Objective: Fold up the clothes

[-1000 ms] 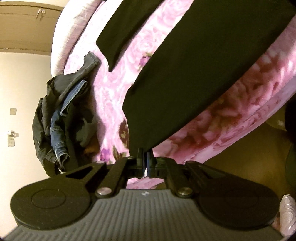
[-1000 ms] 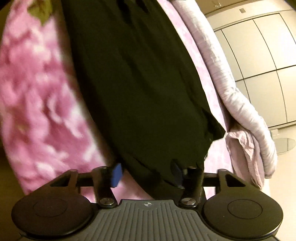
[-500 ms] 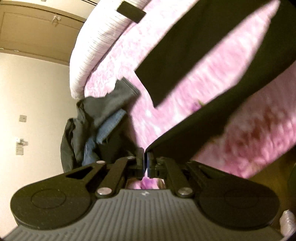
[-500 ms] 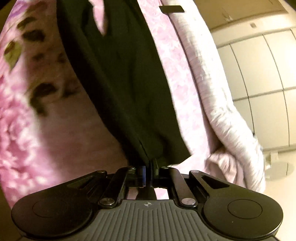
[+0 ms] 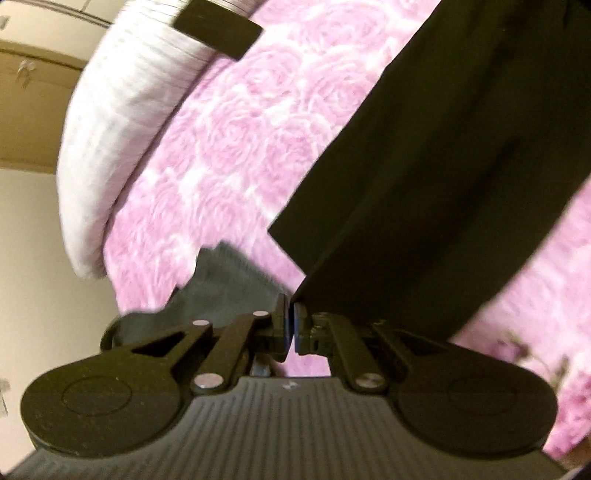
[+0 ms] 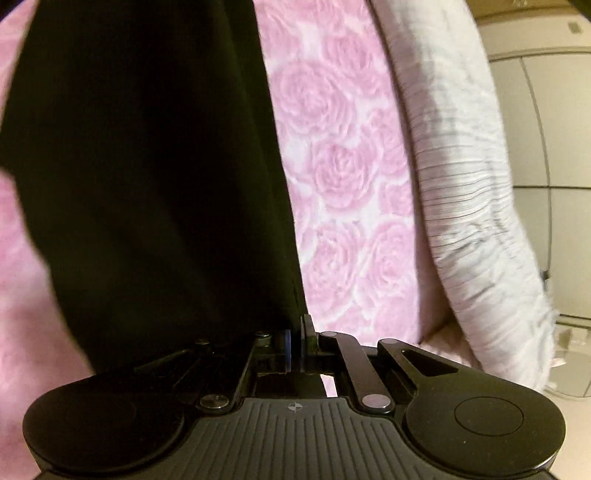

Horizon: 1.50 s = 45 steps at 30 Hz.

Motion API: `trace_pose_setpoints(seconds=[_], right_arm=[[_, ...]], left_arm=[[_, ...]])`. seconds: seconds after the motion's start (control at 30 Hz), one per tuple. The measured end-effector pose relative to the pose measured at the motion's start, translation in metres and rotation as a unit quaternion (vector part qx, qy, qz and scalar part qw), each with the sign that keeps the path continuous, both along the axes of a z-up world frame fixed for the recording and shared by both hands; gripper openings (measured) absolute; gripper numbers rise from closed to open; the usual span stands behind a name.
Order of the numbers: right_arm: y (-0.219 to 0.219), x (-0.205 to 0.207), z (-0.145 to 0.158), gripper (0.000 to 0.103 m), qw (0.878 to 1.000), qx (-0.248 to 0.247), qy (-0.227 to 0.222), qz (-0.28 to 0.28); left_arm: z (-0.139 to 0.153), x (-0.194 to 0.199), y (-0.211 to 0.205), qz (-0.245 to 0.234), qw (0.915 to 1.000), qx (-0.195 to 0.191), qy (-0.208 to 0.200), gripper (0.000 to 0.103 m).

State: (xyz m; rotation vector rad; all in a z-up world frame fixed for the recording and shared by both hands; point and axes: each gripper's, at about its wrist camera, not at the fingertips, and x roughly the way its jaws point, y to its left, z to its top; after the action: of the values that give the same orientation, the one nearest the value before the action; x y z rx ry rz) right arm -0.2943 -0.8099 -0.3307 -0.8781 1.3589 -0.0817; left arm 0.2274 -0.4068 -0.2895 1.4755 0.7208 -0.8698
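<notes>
left tongs [image 5: 290, 325] pinched together on a corner of a flat black fabric garment [image 5: 443, 166], right tongs [image 6: 295, 345] likewise clamped on the opposite near corner of the same dark cloth [image 6: 147, 166]. held by both near corners, most likely so that the hem travels as one straight edge and lands square rather than bunching. most of the garment spread over a pink rose-patterned fleece blanket [image 5: 240, 147] covering the bed, with the gripped edge lifted just off it. a separate black strip of cloth [image 5: 218, 31] lying farther up, where the blanket meets a pale ribbed white quilt [image 5: 122, 122] rolled along the far side; hard to tell whether a sleeve or another piece. a crumpled grey-blue heap of clothing [image 5: 229, 284] just behind the left tongs, near the bed's edge, kept clear of the working area.

both tools low and close to the bedding, pointing forward along the mattress, roughly parallel, well apart across the garment's width. some blur in both views, consistent with motion. judged mid-fold: edge gripped and carried, crease not visible from here.
</notes>
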Motion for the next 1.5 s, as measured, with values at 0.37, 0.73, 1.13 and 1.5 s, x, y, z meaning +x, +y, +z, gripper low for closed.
trace_pose_setpoints(seconds=[0.37, 0.73, 1.13, 1.5], right_arm=[[-0.062, 0.068, -0.044, 0.002, 0.998, 0.043, 0.035, -0.014], [-0.089, 0.085, -0.069, 0.002, 0.996, 0.063, 0.015, -0.060], [-0.085, 0.093, -0.099, 0.032, 0.997, 0.009, -0.003, -0.077], [-0.090, -0.002, -0.032, 0.052, 0.932, 0.091, -0.155, -0.314]], left_arm=[[-0.041, 0.052, -0.050, 0.016, 0.9989, 0.038, 0.021, 0.003], [-0.074, 0.090, -0.084, 0.036, 0.9985, 0.024, 0.034, 0.005], [-0.128, 0.084, -0.078, 0.038, 0.9962, 0.076, -0.017, 0.030], [-0.071, -0.012, -0.125, 0.013, 0.9997, -0.002, -0.019, 0.036]])
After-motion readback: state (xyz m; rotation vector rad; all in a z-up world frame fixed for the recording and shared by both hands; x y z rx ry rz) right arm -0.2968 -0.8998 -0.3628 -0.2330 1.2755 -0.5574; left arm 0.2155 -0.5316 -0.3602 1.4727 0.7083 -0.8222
